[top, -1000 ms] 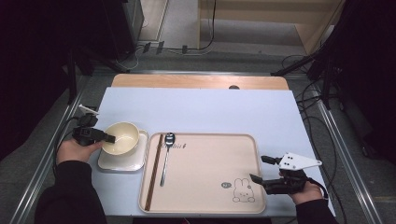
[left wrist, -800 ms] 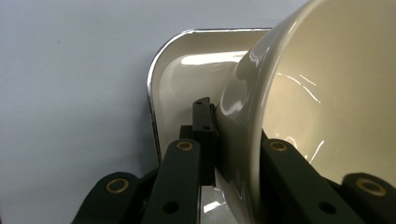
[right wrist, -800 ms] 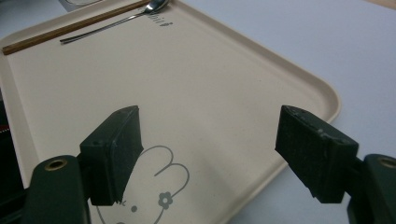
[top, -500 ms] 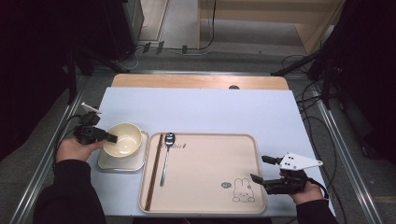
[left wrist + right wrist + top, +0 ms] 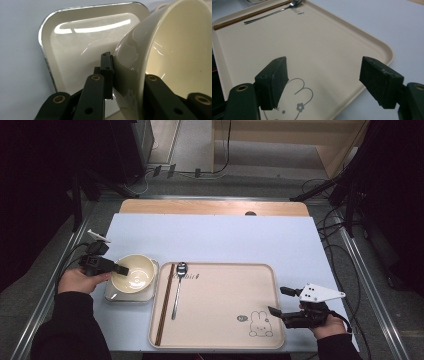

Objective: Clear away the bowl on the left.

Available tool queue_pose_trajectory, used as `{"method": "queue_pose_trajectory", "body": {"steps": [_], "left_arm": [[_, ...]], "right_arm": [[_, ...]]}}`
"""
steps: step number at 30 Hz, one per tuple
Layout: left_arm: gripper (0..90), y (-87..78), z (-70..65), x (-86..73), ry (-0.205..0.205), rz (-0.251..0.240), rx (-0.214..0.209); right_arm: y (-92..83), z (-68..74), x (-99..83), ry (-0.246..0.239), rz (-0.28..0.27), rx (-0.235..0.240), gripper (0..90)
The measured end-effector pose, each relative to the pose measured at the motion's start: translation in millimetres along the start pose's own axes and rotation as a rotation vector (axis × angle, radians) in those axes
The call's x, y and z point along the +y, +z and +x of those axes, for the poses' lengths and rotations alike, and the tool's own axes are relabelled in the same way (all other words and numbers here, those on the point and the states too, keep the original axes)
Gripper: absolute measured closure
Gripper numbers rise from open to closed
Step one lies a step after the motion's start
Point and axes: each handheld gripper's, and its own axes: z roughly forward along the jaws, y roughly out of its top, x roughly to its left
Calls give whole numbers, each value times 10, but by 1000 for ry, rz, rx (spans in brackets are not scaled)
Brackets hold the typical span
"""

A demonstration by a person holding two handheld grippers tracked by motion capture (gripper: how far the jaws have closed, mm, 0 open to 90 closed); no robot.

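Observation:
A cream bowl [image 5: 132, 272] rests on a small square cream plate [image 5: 112, 295] at the table's left. My left gripper [image 5: 122, 269] reaches it from the left, astride the near rim. In the left gripper view one pad lies against the outer wall of the bowl [image 5: 175, 50] and the other jaw is inside it; the jaws [image 5: 127, 70] have just been opening a little with the wall still between them. My right gripper [image 5: 276, 300] hovers open over the right corner of the beige tray [image 5: 225, 285], with nothing between its jaws [image 5: 324, 77].
A metal spoon [image 5: 177, 290] and brown chopsticks [image 5: 164, 305] lie along the tray's left side, next to the plate. A rabbit drawing [image 5: 260, 322] marks the tray's near right corner. The light blue table top [image 5: 225, 240] stretches behind the tray.
The left hand and the bowl have shifted only very slightly over the plate. The right hand has stayed where it was.

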Motion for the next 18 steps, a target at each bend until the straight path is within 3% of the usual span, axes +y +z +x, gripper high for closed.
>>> {"method": "queue_pose_trajectory", "body": {"steps": [5, 18], "left_arm": [[802, -5, -84, 5, 18, 9, -39], [799, 38, -331, 48, 75, 40, -68]], "right_arm": [[1, -2, 1, -1, 1, 1, 229], [-3, 0, 0, -2, 0, 3, 229]]}}
